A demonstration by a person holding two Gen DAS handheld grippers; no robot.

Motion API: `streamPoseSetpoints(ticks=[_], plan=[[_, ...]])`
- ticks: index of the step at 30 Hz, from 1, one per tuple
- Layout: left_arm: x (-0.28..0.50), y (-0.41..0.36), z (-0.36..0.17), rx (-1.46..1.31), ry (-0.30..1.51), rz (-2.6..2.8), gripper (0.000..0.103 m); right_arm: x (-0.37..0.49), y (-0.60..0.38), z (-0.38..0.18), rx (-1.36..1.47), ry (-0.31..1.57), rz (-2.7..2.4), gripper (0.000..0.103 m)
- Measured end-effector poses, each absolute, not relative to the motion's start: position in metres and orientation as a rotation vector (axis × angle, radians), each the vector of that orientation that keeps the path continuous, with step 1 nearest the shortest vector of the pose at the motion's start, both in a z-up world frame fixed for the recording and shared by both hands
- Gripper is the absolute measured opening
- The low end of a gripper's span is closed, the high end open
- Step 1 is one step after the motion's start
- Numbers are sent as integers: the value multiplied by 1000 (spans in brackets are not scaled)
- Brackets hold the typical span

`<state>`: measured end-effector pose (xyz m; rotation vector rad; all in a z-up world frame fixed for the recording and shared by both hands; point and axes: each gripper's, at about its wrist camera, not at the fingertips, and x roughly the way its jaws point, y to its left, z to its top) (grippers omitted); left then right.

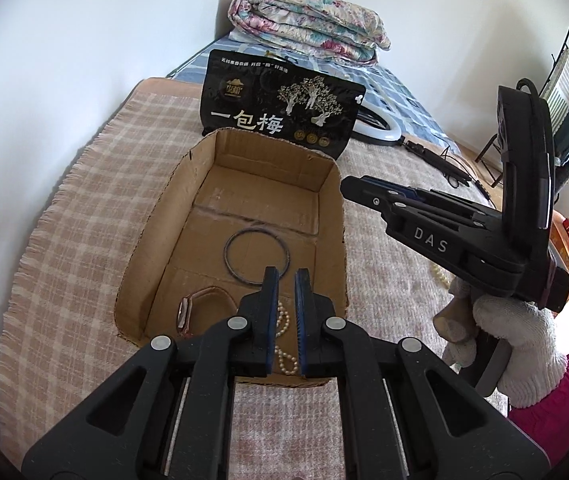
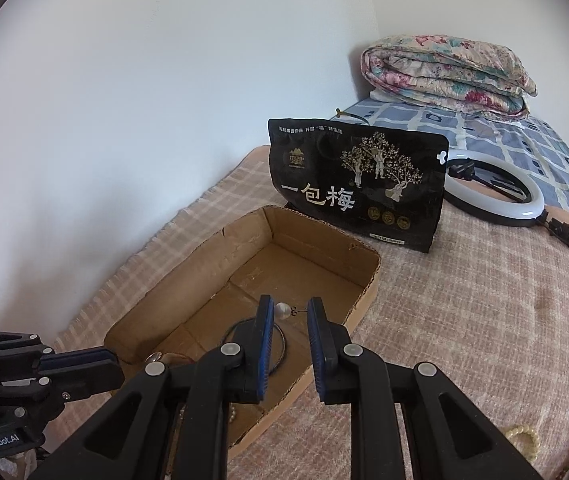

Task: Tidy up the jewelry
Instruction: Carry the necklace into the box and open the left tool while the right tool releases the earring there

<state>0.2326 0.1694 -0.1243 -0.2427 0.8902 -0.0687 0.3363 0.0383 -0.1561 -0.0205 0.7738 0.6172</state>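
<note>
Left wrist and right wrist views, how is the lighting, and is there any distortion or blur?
Left wrist view: even daylight, fisheye bends the brown cardboard box, dark vignette corners. Right wrist view: same curvature, white wall flat and glare-free, small white pearl earring sharp.

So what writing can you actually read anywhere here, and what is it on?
"一包梅": large white characters on the black snack bag behind the cardboard box.
"DAS": on the right gripper, seen from the left wrist.
"...anRobot.AI": on the left gripper, seen from the right wrist; its start is cut off.
The bag's top line, gold logo, seals and bottom label are too small to read.
</note>
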Motion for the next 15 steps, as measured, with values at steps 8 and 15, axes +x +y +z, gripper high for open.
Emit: streamPoseSetpoints(ticks=[8,15], plan=[[233,172,-126,-247,890,-48,32,340,34,-156,21,766,584,68],[233,167,-124,-232,890,-51,32,339,24,-151,33,759,557,78]])
